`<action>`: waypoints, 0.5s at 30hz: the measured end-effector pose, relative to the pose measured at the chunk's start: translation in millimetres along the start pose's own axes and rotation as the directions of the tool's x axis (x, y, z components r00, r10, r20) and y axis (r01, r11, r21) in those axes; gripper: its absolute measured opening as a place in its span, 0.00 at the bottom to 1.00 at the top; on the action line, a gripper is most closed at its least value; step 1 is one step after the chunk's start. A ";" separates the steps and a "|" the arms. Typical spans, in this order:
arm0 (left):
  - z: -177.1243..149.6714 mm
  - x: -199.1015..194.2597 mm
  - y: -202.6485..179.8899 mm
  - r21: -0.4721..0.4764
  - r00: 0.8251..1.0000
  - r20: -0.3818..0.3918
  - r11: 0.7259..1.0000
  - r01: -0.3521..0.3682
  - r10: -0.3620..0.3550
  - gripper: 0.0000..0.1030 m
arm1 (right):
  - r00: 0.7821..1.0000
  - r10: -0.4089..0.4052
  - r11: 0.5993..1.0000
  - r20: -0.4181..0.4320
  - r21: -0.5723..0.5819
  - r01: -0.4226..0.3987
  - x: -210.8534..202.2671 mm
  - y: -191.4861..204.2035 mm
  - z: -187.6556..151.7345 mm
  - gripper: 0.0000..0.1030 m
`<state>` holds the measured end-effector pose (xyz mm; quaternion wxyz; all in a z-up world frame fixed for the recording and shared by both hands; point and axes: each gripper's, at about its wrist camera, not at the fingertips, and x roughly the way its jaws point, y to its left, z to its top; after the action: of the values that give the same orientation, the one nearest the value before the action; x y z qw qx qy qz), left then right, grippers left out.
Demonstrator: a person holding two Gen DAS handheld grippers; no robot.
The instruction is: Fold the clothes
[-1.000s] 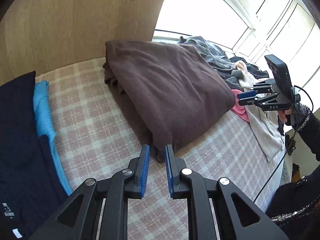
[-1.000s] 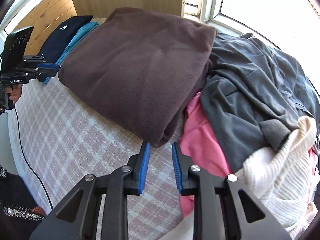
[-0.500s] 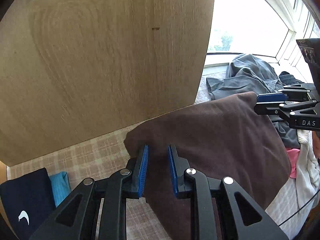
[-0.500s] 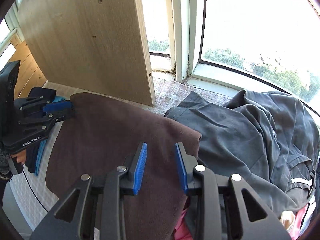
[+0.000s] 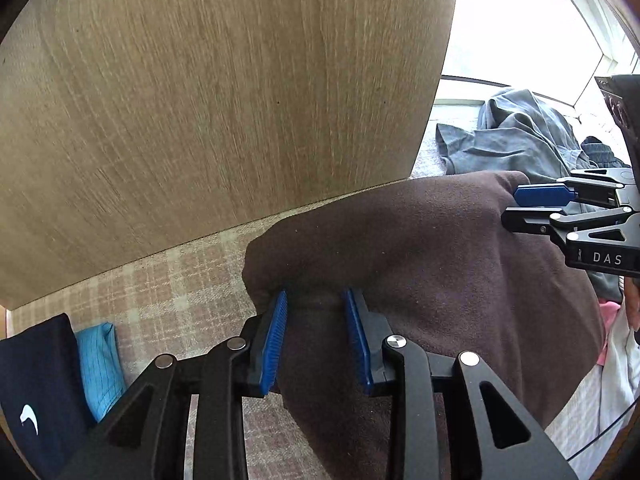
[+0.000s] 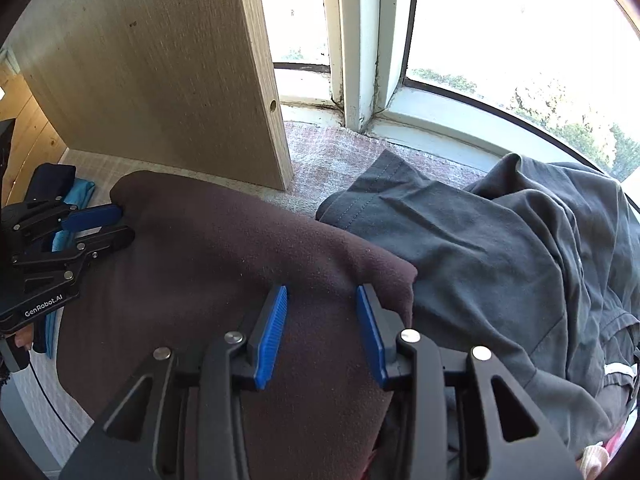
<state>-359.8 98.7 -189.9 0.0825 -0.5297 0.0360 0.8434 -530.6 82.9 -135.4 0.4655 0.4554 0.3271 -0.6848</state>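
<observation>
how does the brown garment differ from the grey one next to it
The brown garment is folded into a smooth, thick bundle; the grey garment lies crumpled and unfolded. The brown one sits between both tongs, left and right, whose jaws are opening; the grey one is untouched. The brown looks fleecy, the grey thin with visible stitching. Both lie on the checked cover.

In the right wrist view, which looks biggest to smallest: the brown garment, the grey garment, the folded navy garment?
1. Brown garment and grey garment: both fill much of the picture, partly hidden; too close to rank.
2. Folded navy garment: smallest, though farthest from the camera.
</observation>
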 end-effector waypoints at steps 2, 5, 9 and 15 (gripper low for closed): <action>-0.2 -0.2 -1.9 -0.009 0.999 0.003 0.999 -0.034 0.034 0.34 | 1.000 -0.018 1.000 0.003 -0.004 0.018 0.3 1.6 -0.9 0.40; -2.3 0.1 -1.3 -0.027 0.998 0.013 0.998 -0.055 0.056 0.39 | 0.999 -0.053 0.998 0.005 -0.029 0.053 1.2 9.8 -2.7 0.45; -4.2 0.1 2.8 -0.042 0.999 0.022 0.998 -0.042 0.043 0.40 | 0.998 -0.055 0.998 0.010 -0.029 0.055 3.6 13.1 -2.8 0.53; -6.1 -1.5 3.2 -0.033 0.998 0.037 0.998 -0.046 0.047 0.40 | 0.998 -0.068 0.994 0.019 -0.085 0.069 13.8 29.5 -4.6 0.80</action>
<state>-354.3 94.5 -191.2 0.0552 -0.5140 0.0333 0.8554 -503.7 71.8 -150.7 0.4632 0.4182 0.3679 -0.6894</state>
